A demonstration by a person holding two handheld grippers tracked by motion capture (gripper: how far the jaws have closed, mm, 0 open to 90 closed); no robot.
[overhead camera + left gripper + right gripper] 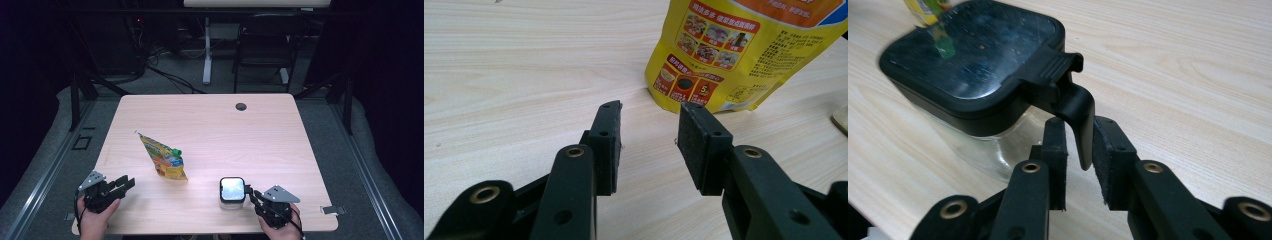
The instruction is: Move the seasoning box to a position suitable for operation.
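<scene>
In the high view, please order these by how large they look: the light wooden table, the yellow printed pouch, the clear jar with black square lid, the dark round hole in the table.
1. Light wooden table
2. Yellow printed pouch
3. Clear jar with black square lid
4. Dark round hole

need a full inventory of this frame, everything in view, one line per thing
Spouted food pouch: 1, yellow with green cap, standing at table centre-left.
Clear container: 1, clear body with a black latch lid, near front edge, right of centre.
Table: 1, light wood, grommet hole at the far edge.
Chair: 1, black, on the floor beyond the table.
Left hand-held gripper: 1, black, front-left, jaws open and aimed at the pouch.
Right hand-held gripper: 1, black, front-right, jaws either side of the lid's latch tab, gaps still showing.
Hands: 2, at the bottom edge, one on each gripper.
</scene>
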